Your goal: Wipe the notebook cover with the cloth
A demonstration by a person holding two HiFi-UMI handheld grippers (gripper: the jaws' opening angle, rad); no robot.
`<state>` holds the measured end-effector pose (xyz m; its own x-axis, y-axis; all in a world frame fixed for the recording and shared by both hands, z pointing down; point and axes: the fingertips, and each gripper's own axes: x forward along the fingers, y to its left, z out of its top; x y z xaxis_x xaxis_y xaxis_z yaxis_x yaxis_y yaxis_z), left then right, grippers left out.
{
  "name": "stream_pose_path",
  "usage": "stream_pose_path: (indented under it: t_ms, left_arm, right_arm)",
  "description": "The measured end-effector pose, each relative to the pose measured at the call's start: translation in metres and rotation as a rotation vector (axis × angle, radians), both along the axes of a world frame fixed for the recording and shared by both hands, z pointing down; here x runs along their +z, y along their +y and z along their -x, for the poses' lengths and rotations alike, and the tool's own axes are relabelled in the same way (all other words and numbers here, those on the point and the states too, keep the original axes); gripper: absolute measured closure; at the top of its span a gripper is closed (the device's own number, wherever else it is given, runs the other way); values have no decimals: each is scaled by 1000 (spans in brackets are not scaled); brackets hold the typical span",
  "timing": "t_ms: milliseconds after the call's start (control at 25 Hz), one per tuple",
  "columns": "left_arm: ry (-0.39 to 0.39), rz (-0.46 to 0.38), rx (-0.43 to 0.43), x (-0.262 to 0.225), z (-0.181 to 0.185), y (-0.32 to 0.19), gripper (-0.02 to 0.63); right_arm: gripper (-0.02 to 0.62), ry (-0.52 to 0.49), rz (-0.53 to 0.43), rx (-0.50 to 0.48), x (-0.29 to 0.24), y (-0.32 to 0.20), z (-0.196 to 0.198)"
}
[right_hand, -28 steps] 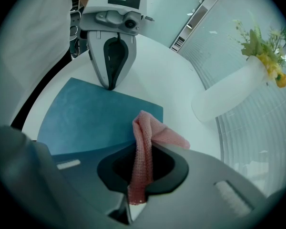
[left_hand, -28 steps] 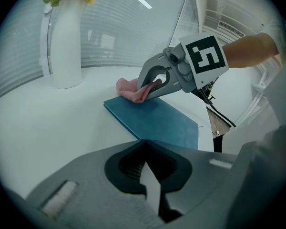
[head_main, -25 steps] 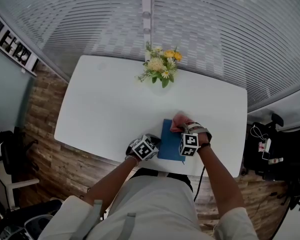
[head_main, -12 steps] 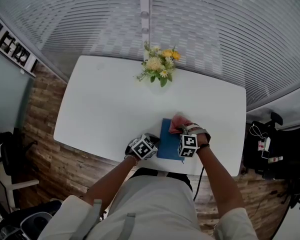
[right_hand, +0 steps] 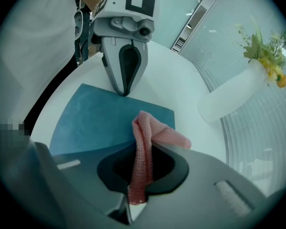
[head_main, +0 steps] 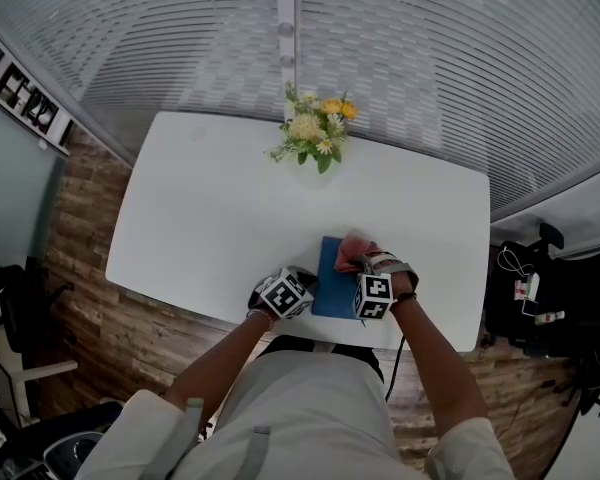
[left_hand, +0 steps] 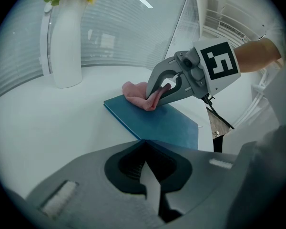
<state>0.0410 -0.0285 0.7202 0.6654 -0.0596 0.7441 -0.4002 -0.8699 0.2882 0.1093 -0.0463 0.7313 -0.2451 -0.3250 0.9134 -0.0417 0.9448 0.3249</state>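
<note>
At the desk's (head_main: 210, 208) near edge, the only print is the black-and-white square markers on each gripper's cube (left_hand: 220, 66). The left gripper (right_hand: 124, 90) has its jaws pressed together, tips down on the near left edge of the blue notebook (right_hand: 100, 120), which lies flat on the desk. The right gripper (left_hand: 155, 97) has its jaws pinching the pink cloth (right_hand: 155, 132), whose free fold rests on the far right part of the cover, and a white vase (right_hand: 229, 97) of flowers stands well beyond, by the far edge.
</note>
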Motion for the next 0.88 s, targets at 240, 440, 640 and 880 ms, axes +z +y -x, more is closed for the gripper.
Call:
stream_pose_path:
  t_ms: [240, 440, 640, 880]
  left_arm:
    - [3, 7, 0, -1, -1, 1, 604]
    - [2, 12, 0, -2, -1, 3, 604]
    - [2, 10, 0, -2, -1, 2, 604]
    - [2, 12, 0, -2, -1, 2, 604]
  right_arm:
    - [594, 4, -2, -14, 2, 11, 1]
    - [594, 3, -3, -18, 0, 18, 3]
    - [594, 2, 11, -23, -1, 26, 6]
    - [594, 25, 10, -33, 6, 35, 2]
